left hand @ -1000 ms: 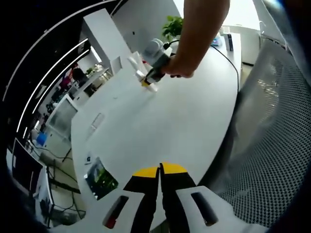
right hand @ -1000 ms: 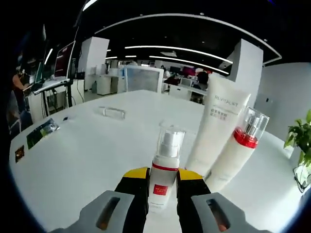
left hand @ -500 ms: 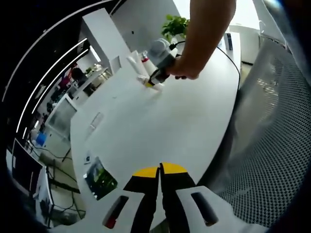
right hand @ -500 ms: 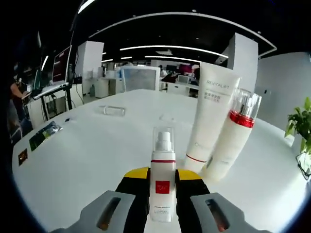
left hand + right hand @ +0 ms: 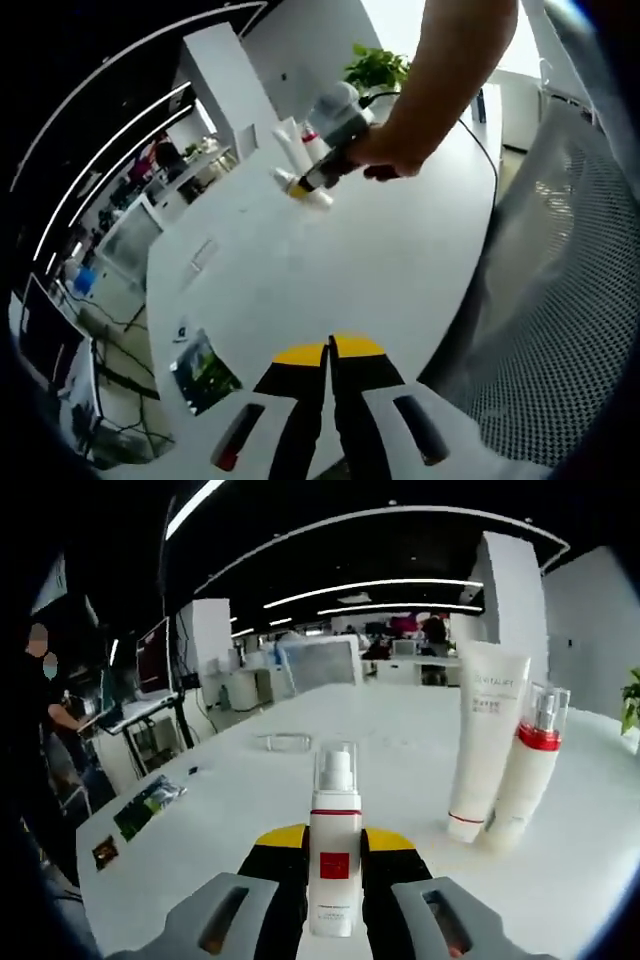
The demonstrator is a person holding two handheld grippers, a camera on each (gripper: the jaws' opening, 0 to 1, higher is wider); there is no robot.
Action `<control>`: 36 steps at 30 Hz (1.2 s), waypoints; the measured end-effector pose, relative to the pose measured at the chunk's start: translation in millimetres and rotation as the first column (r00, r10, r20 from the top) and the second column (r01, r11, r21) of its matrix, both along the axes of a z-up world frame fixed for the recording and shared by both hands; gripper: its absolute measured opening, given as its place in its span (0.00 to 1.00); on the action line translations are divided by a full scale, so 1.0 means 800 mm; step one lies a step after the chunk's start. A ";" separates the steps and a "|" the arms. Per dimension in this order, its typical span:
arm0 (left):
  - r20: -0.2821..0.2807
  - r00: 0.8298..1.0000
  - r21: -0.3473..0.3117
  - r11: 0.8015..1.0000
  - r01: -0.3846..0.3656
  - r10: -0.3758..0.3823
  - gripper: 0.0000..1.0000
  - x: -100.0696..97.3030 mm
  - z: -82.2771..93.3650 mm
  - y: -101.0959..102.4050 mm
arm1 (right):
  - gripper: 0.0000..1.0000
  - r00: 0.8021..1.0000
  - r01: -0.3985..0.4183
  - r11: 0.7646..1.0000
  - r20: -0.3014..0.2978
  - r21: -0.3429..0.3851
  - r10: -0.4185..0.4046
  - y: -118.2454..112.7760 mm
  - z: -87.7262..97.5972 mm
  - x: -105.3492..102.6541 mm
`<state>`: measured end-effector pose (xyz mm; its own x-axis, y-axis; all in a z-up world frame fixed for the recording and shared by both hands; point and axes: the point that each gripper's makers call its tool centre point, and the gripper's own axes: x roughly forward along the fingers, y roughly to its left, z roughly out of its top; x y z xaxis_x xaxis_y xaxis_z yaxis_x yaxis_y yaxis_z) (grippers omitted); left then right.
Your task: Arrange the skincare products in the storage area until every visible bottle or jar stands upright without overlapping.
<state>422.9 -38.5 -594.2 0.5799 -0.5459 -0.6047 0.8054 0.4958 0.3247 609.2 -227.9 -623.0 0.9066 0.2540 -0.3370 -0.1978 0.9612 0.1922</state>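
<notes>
**Q:** Where is the small pump bottle?

**A:** In the right gripper view the small pump bottle (image 5: 334,845), white with a red label and a clear cap, stands upright between the yellow-tipped fingers (image 5: 277,842) of the right gripper (image 5: 333,840), which are clamped on its lower body. In the left gripper view the same bottle (image 5: 316,196) shows far off at the tip of the right gripper (image 5: 302,186), carried by a person's hand (image 5: 388,157); whether it touches the bench there cannot be told.

**Q:** What stands near that bottle?

**A:** To the right of the pump bottle and farther back, a tall white tube (image 5: 484,750) stands cap-down on the white bench (image 5: 390,740). Just beside the tube, on the side away from the pump bottle, stands a white bottle with a red collar and clear cap (image 5: 530,773); the two look to touch or nearly so. Beyond the pump bottle to the left a small clear item (image 5: 284,742) lies flat on the bench.

**Q:** And the left gripper?

**A:** The left gripper (image 5: 329,352) is well apart from the pump bottle, at the near edge of the bench (image 5: 330,270), its fingers (image 5: 300,355) pressed together with nothing between them. A printed card (image 5: 204,370) lies on the bench nearby, and a grey mesh chair back (image 5: 560,300) shows beyond the bench edge.
</notes>
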 end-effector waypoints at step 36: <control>-0.007 0.996 -0.287 0.954 -0.087 0.088 0.27 0.007 0.050 -0.012 | 0.12 0.889 -0.458 0.806 0.191 0.374 0.417 0.227 0.177 -0.198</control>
